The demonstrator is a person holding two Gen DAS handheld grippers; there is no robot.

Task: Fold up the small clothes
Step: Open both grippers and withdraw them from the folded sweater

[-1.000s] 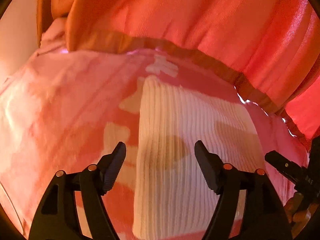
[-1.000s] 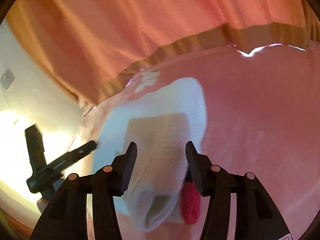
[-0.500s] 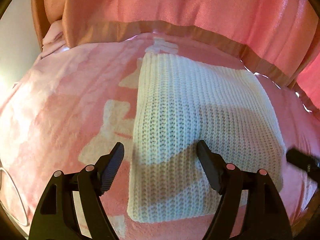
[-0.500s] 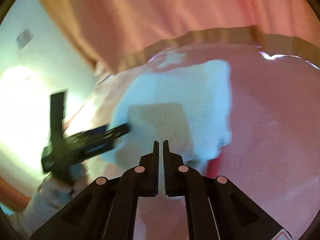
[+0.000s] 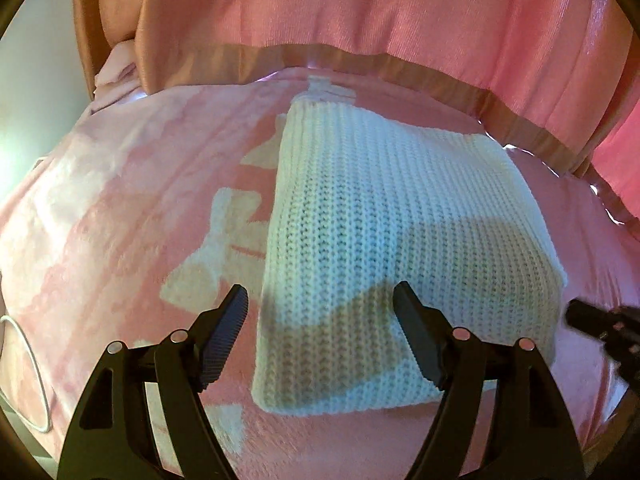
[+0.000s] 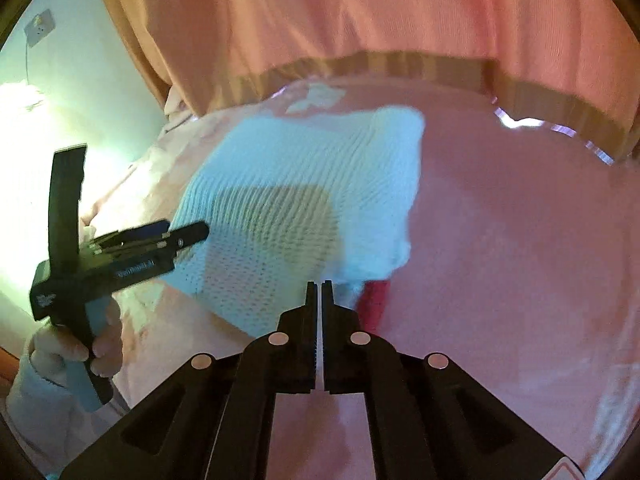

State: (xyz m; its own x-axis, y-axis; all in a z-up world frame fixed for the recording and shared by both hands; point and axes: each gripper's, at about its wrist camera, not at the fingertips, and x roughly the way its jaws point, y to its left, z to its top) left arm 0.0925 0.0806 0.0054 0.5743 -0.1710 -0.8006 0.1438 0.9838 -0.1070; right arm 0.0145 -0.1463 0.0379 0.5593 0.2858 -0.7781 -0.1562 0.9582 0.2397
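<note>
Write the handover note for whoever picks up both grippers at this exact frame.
Left gripper: open, holding nothing, above the near edge of the white knit garment.
Right gripper: shut, empty, just short of the garment's near edge.
The garment lies folded into a neat rectangle on the pink blanket. A red item peeks out at its near right corner; what it is cannot be told.
Done: this fold looks finished.
Left: check the red item; no other clothes are in view.

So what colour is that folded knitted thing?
The knit garment is cream-white, clearest in the left wrist view.
</note>
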